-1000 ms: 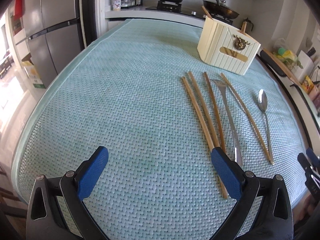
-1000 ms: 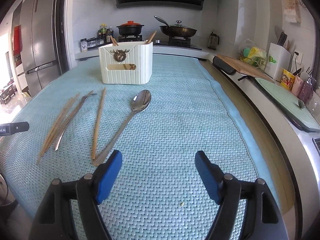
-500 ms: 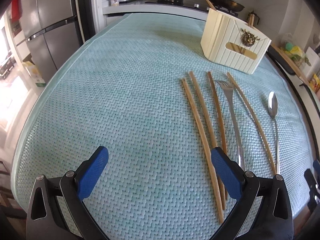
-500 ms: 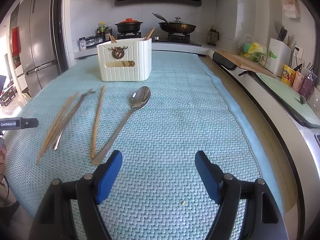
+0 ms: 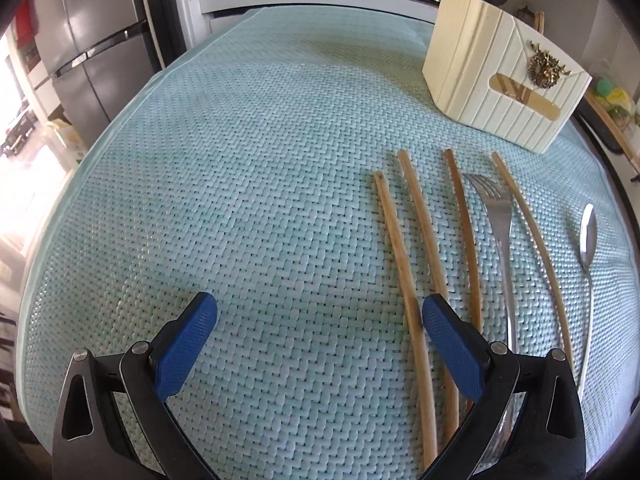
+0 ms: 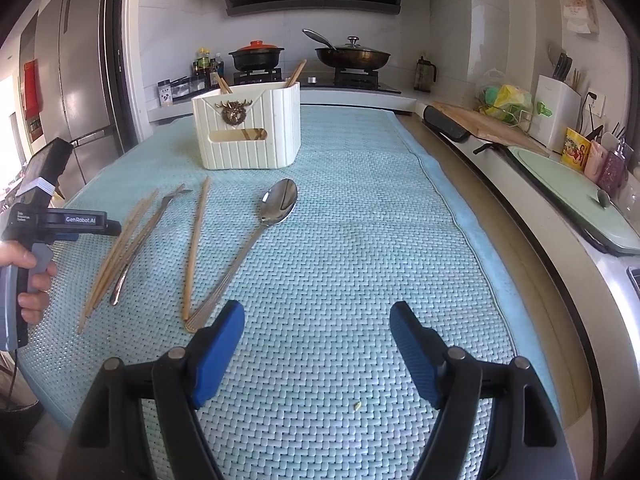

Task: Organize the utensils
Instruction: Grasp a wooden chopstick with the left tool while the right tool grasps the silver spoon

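your left gripper [image 5: 316, 316] was wide open, empty, over the chopsticks [image 5: 400, 256] lying on the mat [image 5: 240, 160] beside fork [image 5: 500, 232] and spoon [image 6: 276, 208] | right gripper [image 6: 316, 332] open, empty too | chopsticks looked light, stiff, rolly: pinch mid-shaft | holder [image 6: 248, 132] sat behind them

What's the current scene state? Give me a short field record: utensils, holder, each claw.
loose utensils: four chopsticks, fork, spoon, all flat on the mat
holder: cream box upright beyond them, chopsticks already inside
left claw: open, empty, just left of the chopsticks
right claw: open, empty, right of the spoon handle
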